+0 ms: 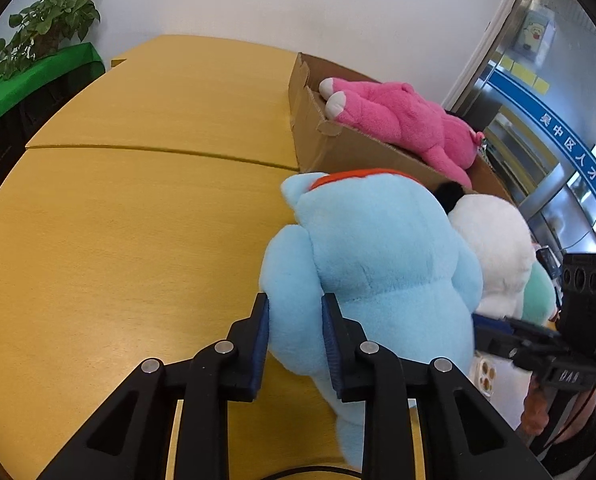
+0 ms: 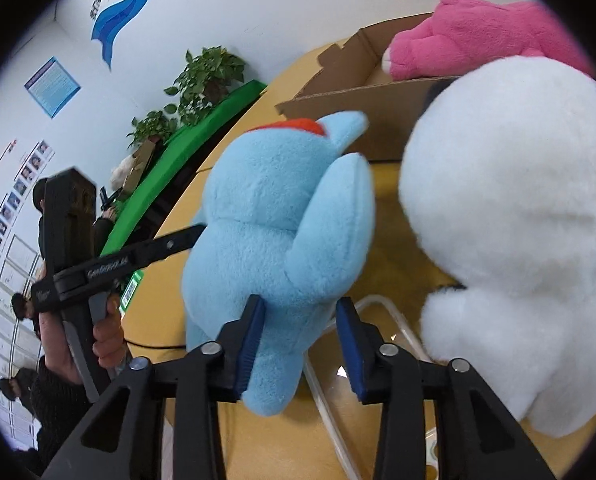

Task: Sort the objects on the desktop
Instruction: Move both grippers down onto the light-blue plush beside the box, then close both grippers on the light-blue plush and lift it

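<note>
1. while the blue plush (image 1: 377, 264) stands on the surface (image 1: 138, 220) before the box (image 1: 337, 148), the left claw (image 1: 294, 344) pinches its limb.
2. the right claw (image 2: 301, 344) is half open around another limb, the far pad apart.
3. both should grip firmly, then lift together.

Black two-finger left tool (image 1: 294, 312), blue ribbed pads (image 2: 250, 344), silver pivot screws (image 1: 223, 347), dark sleeve (image 2: 54, 396)

Soft, fuzzy pile on the blue plush toy (image 1: 377, 264), the white plush toy (image 2: 509, 216) fluffier, the pink plush toy (image 1: 409, 120) nappy. Worktop (image 1: 138, 220) smooth yellow wood grain with a low sheen. Box (image 1: 349, 148) matt brown cardboard, edges ragged. Left tool (image 1: 294, 336) matt black plastic, ribbed blue pads (image 1: 329, 344), shiny metal pins.
</note>
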